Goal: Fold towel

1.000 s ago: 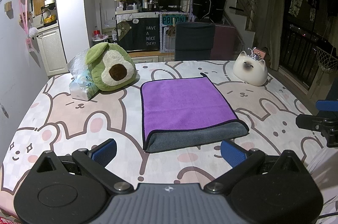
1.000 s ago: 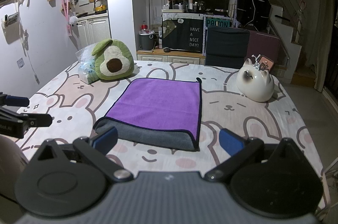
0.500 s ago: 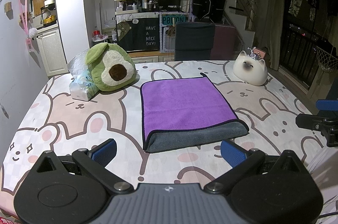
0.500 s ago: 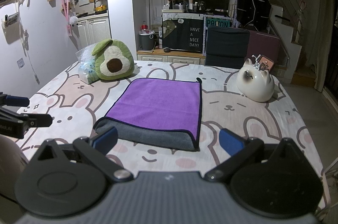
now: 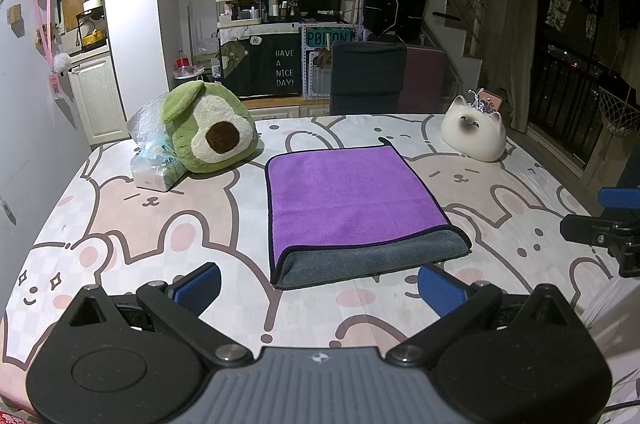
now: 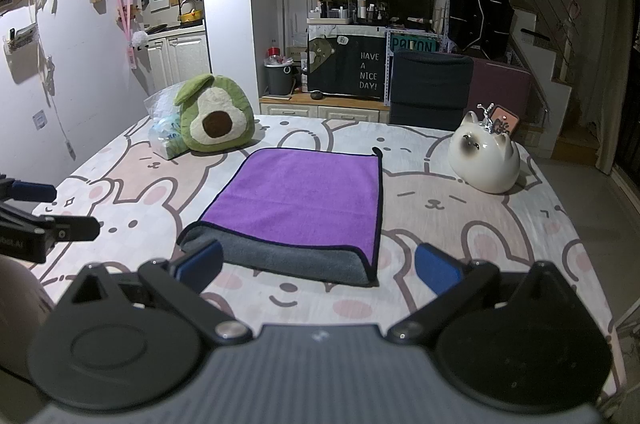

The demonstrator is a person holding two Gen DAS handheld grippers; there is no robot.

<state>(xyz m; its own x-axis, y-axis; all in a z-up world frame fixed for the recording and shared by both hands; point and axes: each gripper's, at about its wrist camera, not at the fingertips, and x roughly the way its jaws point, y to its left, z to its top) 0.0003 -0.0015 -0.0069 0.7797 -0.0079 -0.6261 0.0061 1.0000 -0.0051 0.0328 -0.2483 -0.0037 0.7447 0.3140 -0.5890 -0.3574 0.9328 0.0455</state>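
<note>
A purple towel with a grey underside (image 5: 352,199) lies folded flat on the bunny-print table (image 5: 160,224); its grey fold edge faces me. It also shows in the right wrist view (image 6: 304,207). My left gripper (image 5: 320,290) is open and empty, just short of the towel's near edge. My right gripper (image 6: 318,268) is open and empty, also at the near edge. Each gripper shows at the other view's side: the right gripper (image 5: 608,224) and the left gripper (image 6: 40,220).
An avocado plush (image 5: 210,131) and a tissue pack (image 5: 156,167) sit at the back left. A white cat-shaped ceramic (image 5: 474,135) sits at the back right. A dark chair (image 5: 366,75) stands behind the table's far edge.
</note>
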